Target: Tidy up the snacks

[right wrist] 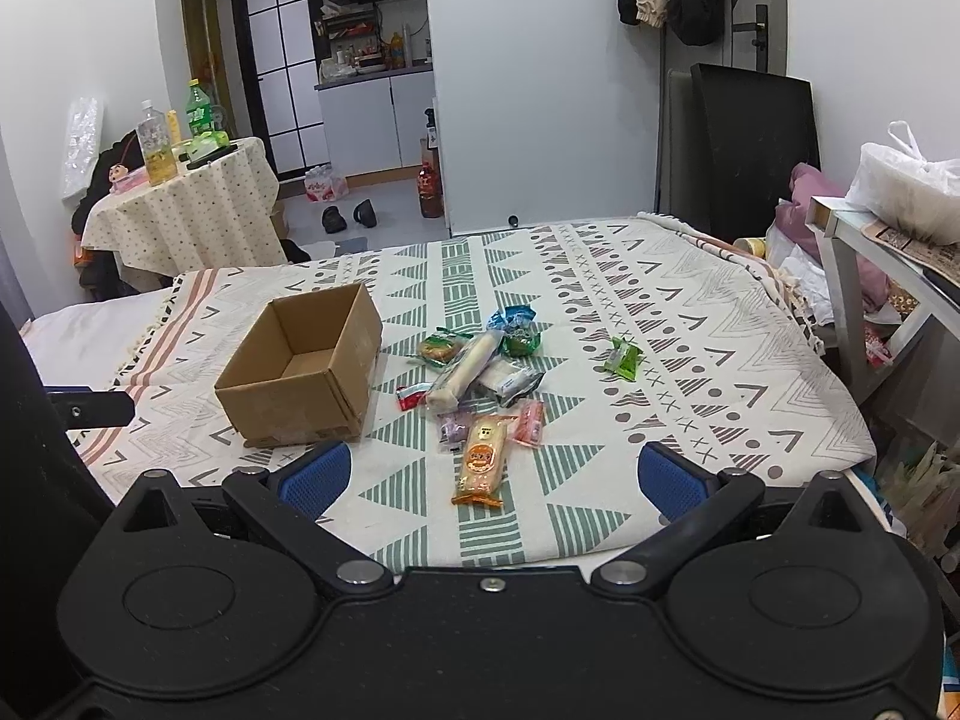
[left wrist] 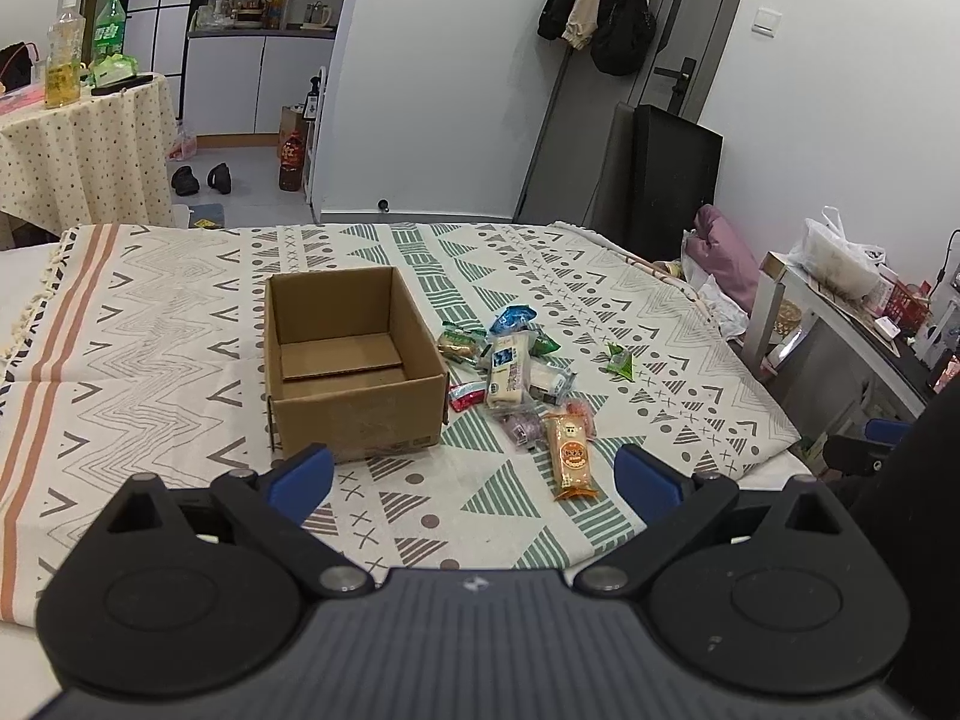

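- A patterned cloth [left wrist: 150, 324] [right wrist: 690, 324] with zigzags, triangles and dots covers the wide flat surface on which everything lies.
- An open cardboard box [left wrist: 354, 414] [right wrist: 282, 408] stands on the cloth, left of the snacks; only a loose cardboard sheet shows on its floor.
- The left gripper [left wrist: 474, 477] hangs over the cloth's near edge, its blue pads spread wide with nothing between them.
- The right gripper [right wrist: 489, 474] is likewise over the near edge, jaws wide apart and empty; the orange packet lies on the cloth ahead of the gap.
- The pile of snacks [left wrist: 510, 372] [right wrist: 474, 372] lies just right of the box: overlapping wrapped packets, with a long pale one [left wrist: 507, 375] [right wrist: 465, 372] on top.
- An orange packet [left wrist: 570, 456] [right wrist: 483, 456] lies at the pile's near end, pointing toward the grippers.
- A small green packet [left wrist: 620, 360] [right wrist: 624, 358] lies alone, apart to the right of the pile.
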Available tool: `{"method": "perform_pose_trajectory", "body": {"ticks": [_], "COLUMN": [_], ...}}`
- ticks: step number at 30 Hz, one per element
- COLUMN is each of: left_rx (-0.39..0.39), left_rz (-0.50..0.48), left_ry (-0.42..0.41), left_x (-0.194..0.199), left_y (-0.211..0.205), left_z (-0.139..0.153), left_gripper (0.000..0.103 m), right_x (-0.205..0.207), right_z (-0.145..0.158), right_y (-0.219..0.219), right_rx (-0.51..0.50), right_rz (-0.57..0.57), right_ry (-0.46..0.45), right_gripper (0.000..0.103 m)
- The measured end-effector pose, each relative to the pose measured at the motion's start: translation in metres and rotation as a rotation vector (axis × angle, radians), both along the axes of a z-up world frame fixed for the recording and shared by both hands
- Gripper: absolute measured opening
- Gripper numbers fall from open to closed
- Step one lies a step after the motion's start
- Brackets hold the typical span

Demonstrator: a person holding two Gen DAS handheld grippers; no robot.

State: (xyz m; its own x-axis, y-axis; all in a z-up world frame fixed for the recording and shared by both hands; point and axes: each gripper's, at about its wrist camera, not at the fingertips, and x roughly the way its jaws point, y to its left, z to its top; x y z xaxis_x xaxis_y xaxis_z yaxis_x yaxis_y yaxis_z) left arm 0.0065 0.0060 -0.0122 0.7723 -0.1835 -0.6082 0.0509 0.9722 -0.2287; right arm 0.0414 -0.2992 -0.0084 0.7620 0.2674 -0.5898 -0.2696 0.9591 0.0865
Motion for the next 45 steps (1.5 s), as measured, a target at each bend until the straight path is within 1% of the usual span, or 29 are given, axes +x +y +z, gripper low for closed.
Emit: {"method": "perform_pose_trajectory", "body": {"ticks": [3,12,20,27,30,33,36,39,45], "left_rx": [-0.010,0.002,-0.003,-0.003,-0.008,0.021,0.027,0.035,0.045], "left_rz": [-0.001,0.002,-0.002,-0.022,-0.032,-0.038,-0.062,-0.077,-0.085], "left_ry": [0.000,-0.009,-0.009,-0.002,-0.005,-0.008,-0.012,-0.007,0.030], "left_x": [0.001,0.000,0.001,0.006,0.011,0.018,0.025,0.035,0.060], "left_y": [0.002,0.004,0.008,0.004,0.002,-0.003,-0.008,-0.012,-0.016], "left_z": [0.000,0.001,0.001,-0.003,-0.004,-0.003,-0.003,-0.008,-0.024], "left_gripper": [0.101,0.101,0.101,0.101,0.100,0.100,0.100,0.100,0.093], "right_x": [-0.001,-0.001,0.001,0.003,0.006,0.010,0.017,0.024,0.041], "right_z": [-0.001,0.000,-0.002,-0.007,-0.009,-0.009,-0.012,-0.018,-0.031], "right_y": [0.001,0.000,-0.002,-0.003,-0.005,-0.007,-0.009,-0.008,-0.013], "right_rx": [-0.004,-0.007,-0.006,-0.009,0.002,0.012,0.027,0.022,0.031], "right_rz": [-0.003,-0.012,-0.014,-0.010,-0.011,-0.010,-0.009,-0.008,-0.014], "right_ry": [0.000,-0.005,0.002,-0.005,0.001,0.002,0.016,0.030,0.066], "right_gripper": [0.103,0.103,0.103,0.103,0.103,0.103,0.103,0.103,0.103]}}
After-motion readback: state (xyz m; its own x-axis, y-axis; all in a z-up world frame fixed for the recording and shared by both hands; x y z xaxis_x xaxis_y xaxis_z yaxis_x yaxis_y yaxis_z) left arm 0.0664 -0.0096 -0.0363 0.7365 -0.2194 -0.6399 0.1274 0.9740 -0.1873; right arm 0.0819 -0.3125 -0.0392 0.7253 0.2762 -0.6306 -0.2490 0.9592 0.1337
